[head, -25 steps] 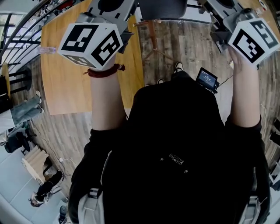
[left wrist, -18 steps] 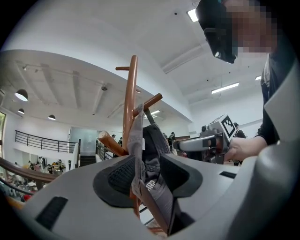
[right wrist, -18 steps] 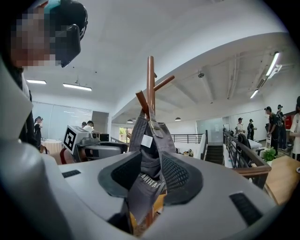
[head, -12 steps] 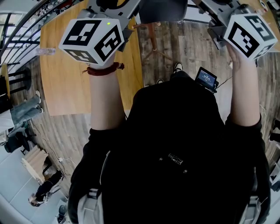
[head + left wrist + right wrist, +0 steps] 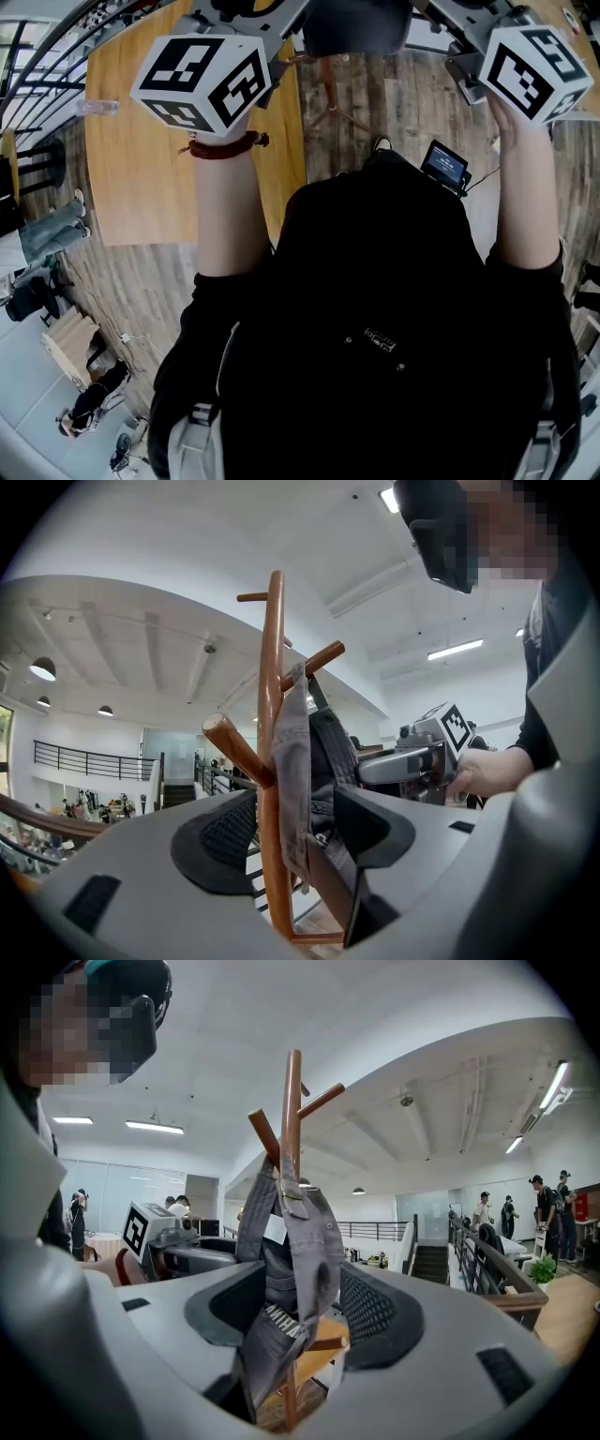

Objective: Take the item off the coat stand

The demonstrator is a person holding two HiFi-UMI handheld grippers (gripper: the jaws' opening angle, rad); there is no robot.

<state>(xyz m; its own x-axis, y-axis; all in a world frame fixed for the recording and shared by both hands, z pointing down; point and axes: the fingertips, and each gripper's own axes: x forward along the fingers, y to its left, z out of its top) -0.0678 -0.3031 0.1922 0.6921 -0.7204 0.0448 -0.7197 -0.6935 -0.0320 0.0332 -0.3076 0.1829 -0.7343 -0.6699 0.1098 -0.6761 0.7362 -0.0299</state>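
— Sizing up the grey cap [image 5: 298, 1241] first. Hangs by its back strap [image 5: 286, 1190] from a slanted peg [image 5: 266, 1138] high on the wooden coat stand [image 5: 292, 1101], drooping down along it. Looks soft?

— Looks soft and light, yes. Plain cloth, sagging and folding under its own weight. Nothing to break. Unlikely to slip on the ribbed pads [image 5: 370, 1312], though apt to bunch up.

— And the tools?

— Both released. Take the left tool [image 5: 291, 850]: has just been opening its jaws, now spread wide, with cap and stand between them and pressing on neither. Same for the right tool [image 5: 291, 1321]: has just been opening too, stands wide, with the hanging cloth between the pads but not pinched. Face each other from opposite sides of the stand.

— Where to take hold, then?

— Better to pinch the stiffer parts: the peak [image 5: 265, 1340], seemingly the flat piece at the bottom, or the doubled band near the strap. Avoid the thin crown, likely only to crumple. Keep clear of the wood as well; no sense in clamping stand together with cloth.

— And the way off?

— Probably up along the peg, then away. Not straight out, for fear of snagging the strap and rocking the stand.
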